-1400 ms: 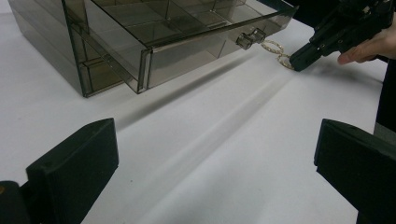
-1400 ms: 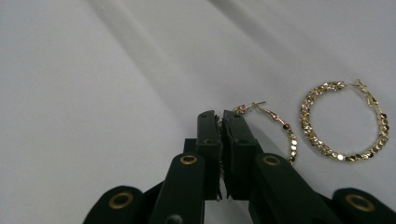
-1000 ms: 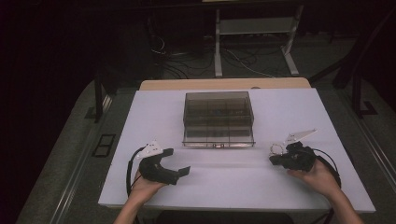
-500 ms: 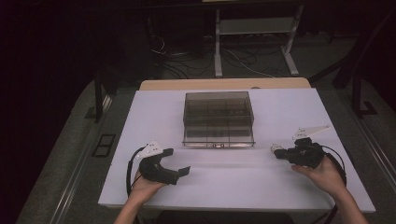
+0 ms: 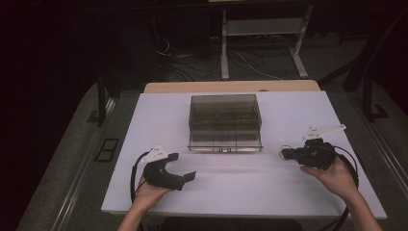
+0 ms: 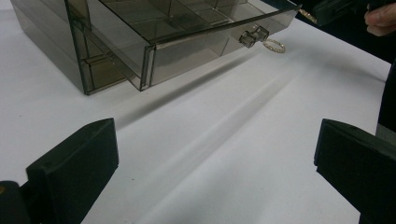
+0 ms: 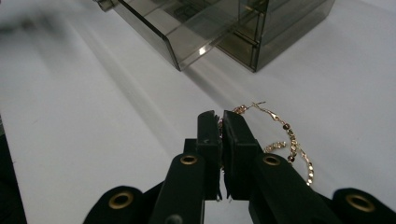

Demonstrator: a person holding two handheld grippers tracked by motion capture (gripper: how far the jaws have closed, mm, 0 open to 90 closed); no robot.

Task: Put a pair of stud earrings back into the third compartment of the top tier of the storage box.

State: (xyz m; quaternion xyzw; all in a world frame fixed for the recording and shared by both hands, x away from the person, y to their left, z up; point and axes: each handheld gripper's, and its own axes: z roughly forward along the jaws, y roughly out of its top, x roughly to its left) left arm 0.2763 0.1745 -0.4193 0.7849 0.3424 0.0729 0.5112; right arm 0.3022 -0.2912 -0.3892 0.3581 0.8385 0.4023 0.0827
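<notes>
one smoky clear drawer box on one white table. one drawer pulled out, one knob on its front. one gold chain bracelet. two handheld grippers: left gripper, right gripper. two hands: left hand, right hand.

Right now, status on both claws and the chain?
Right claw shut on thin gold chain. Left claw open. Smoky clear plastic drawer box, drawer open. Nothing between.
</notes>
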